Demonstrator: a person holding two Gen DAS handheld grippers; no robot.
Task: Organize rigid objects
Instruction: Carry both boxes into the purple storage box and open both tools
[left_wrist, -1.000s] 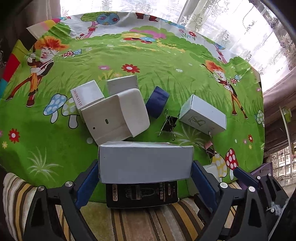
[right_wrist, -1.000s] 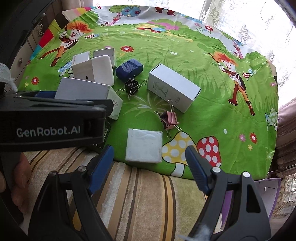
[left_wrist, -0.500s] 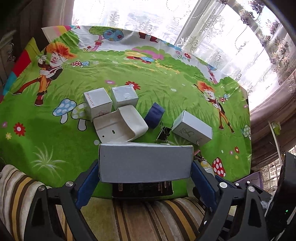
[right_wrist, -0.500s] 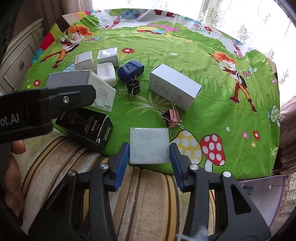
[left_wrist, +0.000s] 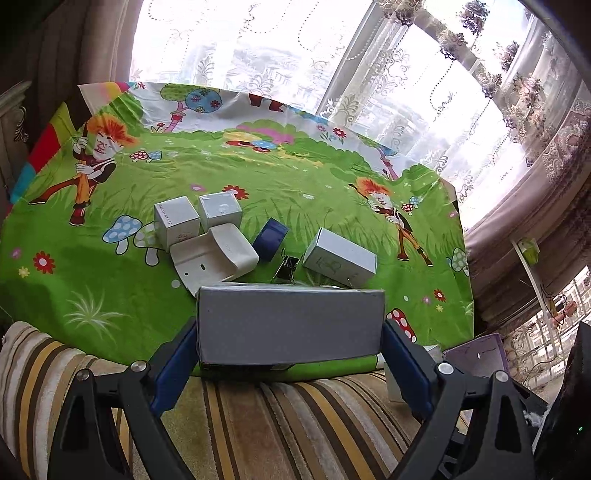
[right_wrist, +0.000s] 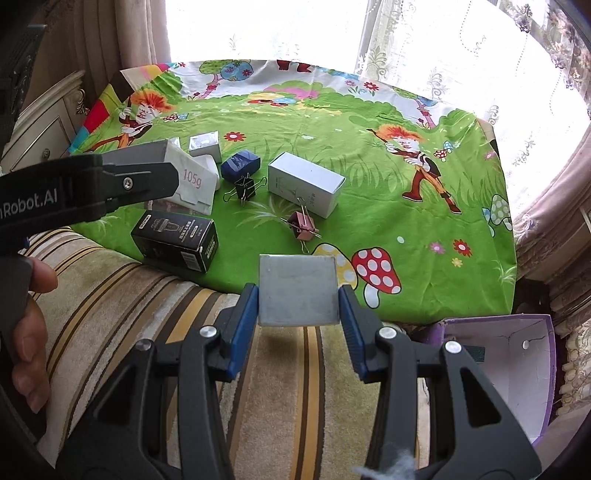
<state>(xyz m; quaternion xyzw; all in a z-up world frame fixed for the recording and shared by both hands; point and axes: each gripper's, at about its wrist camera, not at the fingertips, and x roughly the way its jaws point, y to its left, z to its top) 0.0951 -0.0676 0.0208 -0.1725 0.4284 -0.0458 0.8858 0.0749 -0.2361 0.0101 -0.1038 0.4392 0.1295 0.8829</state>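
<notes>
small box (right_wrist: 298, 291) | clamped between right jaws | long box (left_wrist: 290, 325) | clamped between left jaws

"105g" on white box (right_wrist: 192, 181), "Robot.AI" on left claw (right_wrist: 147, 181), perhaps truncated

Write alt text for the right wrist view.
The right gripper holds a small grey box above a striped cushion. Beyond, a green cartoon cloth carries boxes and binder clips.
</notes>
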